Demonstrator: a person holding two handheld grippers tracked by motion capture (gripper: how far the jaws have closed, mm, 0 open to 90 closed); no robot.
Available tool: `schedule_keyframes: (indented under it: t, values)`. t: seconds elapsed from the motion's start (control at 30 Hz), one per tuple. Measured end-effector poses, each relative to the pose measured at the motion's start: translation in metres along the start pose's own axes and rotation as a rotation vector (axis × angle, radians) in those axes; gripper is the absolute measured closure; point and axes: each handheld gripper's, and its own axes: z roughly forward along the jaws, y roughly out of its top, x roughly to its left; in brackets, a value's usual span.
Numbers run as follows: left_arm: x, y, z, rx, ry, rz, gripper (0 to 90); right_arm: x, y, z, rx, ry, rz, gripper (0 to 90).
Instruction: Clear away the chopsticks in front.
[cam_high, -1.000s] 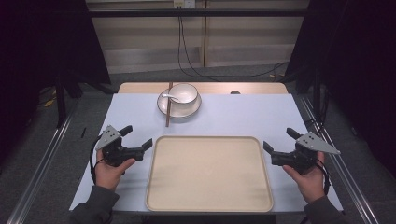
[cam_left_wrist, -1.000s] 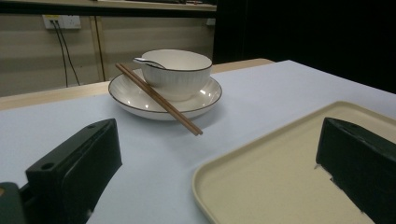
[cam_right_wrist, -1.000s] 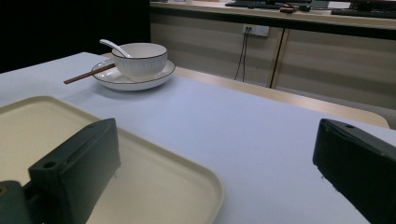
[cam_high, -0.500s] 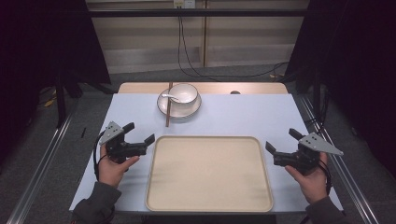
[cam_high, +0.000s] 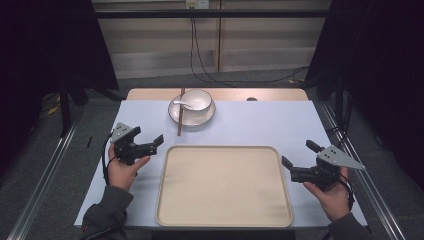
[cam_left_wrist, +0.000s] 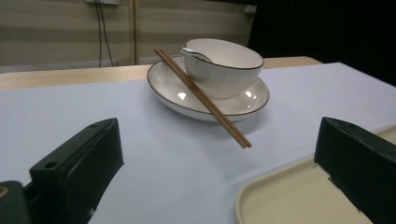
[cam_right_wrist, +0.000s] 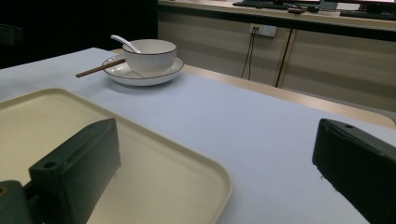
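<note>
One beige tray (cam_high: 224, 187), bare. One white bowl (cam_high: 196, 99) with one spoon (cam_high: 182, 103) on one plate (cam_high: 176, 113); two chopsticks (cam_high: 180, 114) across rim. Left gripper (cam_high: 152, 142), right gripper (cam_high: 295, 155): jaws spread, holding nothing.

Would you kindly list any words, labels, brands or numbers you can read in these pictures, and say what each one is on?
None can be read: the bowl, plate, chopsticks, tray, left gripper and right gripper show no lettering.
</note>
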Motion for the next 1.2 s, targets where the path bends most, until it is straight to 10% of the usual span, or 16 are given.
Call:
schedule_keyframes:
  t: [0.8,1.2]
  values:
    - [0.005,0.025,0.096,0.171,0.157,-0.064,7.2,0.001,-0.001,-0.004,0.003,0.033,-0.003,1.5]
    - [0.000,0.029,0.129,0.225,0.187,-0.029,32.7,0.001,-0.002,-0.007,0.008,0.040,-0.003,1.9]
